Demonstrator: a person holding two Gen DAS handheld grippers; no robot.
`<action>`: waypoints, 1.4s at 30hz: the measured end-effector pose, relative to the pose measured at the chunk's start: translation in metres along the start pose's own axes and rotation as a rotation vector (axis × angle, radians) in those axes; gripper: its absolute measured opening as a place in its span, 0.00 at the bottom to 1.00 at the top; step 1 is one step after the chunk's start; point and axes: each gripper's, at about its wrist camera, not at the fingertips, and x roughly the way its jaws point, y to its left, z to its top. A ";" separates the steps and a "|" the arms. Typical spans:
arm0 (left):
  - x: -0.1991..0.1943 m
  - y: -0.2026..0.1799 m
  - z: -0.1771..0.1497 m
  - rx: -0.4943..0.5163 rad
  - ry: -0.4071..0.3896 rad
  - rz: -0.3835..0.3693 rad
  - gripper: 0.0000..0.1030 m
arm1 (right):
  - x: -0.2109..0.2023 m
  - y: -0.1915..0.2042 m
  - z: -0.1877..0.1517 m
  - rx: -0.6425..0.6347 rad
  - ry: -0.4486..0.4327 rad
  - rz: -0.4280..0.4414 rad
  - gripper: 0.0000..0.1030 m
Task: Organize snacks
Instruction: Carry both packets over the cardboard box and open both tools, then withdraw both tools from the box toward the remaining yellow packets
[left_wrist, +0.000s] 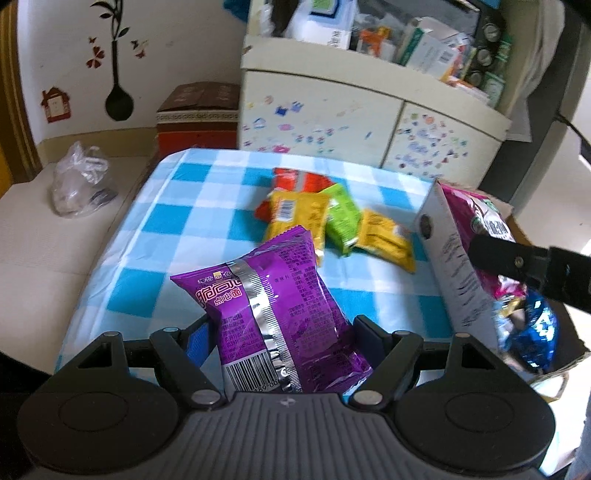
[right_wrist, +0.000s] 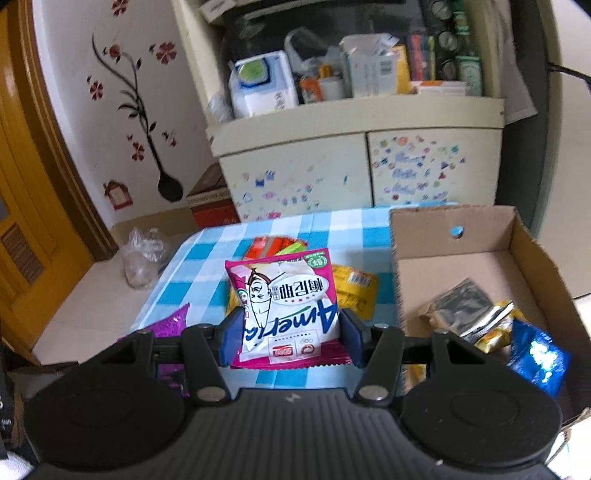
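Observation:
My left gripper (left_wrist: 282, 332) is shut on a purple snack bag (left_wrist: 280, 302), held above the blue-and-white checked table (left_wrist: 177, 236). My right gripper (right_wrist: 290, 332) is shut on a pink-and-white snack bag (right_wrist: 288, 306), lifted over the table just left of the cardboard box (right_wrist: 524, 240). In the left wrist view the same pink bag (left_wrist: 476, 214) and the box wall (left_wrist: 450, 258) show at the right. Inside the box lie a black packet (right_wrist: 461, 306), a gold packet (right_wrist: 495, 332) and a blue foil packet (right_wrist: 535, 354). Red (left_wrist: 295, 181), yellow (left_wrist: 295, 218) and green (left_wrist: 343, 218) packets lie loose mid-table.
A cream cabinet (right_wrist: 362, 162) with stickers on its doors and a crowded shelf stands behind the table. A red-brown carton (left_wrist: 199, 110) sits at the wall. A clear plastic bag (left_wrist: 79, 181) lies on the pale floor to the left. A yellow door (right_wrist: 22, 236) is far left.

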 end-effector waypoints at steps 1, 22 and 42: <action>-0.002 -0.004 0.001 0.003 -0.004 -0.008 0.80 | -0.003 -0.004 0.002 0.010 -0.012 -0.008 0.54; 0.000 -0.126 0.034 0.104 -0.029 -0.249 0.80 | -0.068 -0.113 0.027 0.314 -0.199 -0.160 0.54; 0.025 -0.189 0.039 0.183 -0.012 -0.343 0.90 | -0.068 -0.153 0.021 0.564 -0.236 -0.201 0.74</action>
